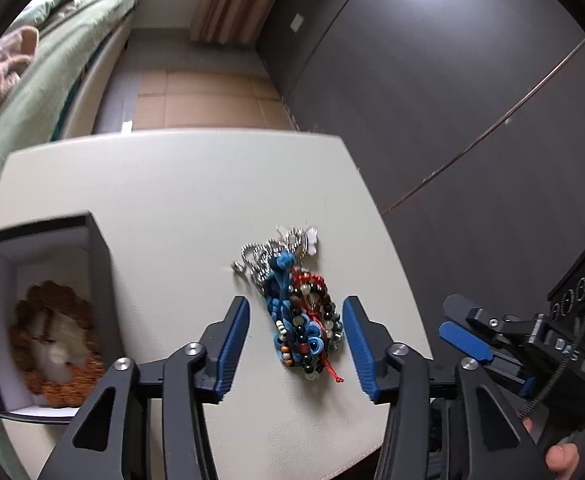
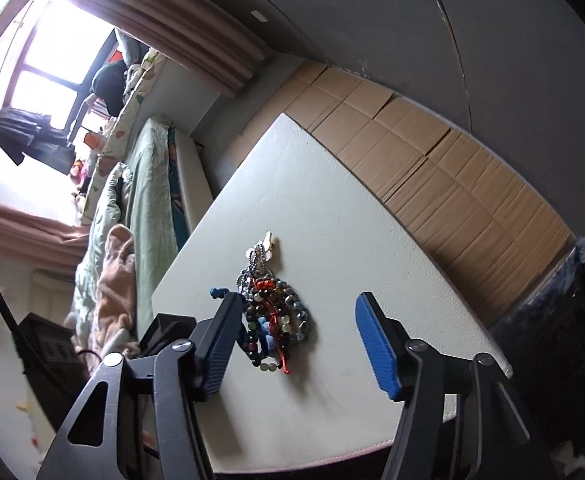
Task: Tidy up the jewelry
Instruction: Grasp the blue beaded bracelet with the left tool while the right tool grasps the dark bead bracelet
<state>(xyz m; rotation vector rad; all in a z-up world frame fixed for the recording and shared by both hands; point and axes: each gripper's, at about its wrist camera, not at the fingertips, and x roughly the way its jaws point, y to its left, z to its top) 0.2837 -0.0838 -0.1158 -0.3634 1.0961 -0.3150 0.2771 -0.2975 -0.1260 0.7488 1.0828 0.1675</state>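
Observation:
A tangled pile of jewelry (image 1: 298,308) lies on the white table (image 1: 164,200): beaded bracelets, blue and red cords, a silver chain. My left gripper (image 1: 296,348) is open, its blue pads on either side of the pile's near end, just above the table. A black box (image 1: 52,312) at the left stands open and holds a brown beaded bracelet (image 1: 58,344). My right gripper (image 2: 296,348) is open and empty, with the pile (image 2: 272,312) between its fingers, nearer the left one. It also shows in the left wrist view (image 1: 468,332) at the right.
A bed with green bedding (image 1: 32,92) runs along the table's left side. Dark cabinet doors (image 1: 452,100) stand to the right. Brown floor tiles (image 2: 432,168) lie beyond the table's far edge.

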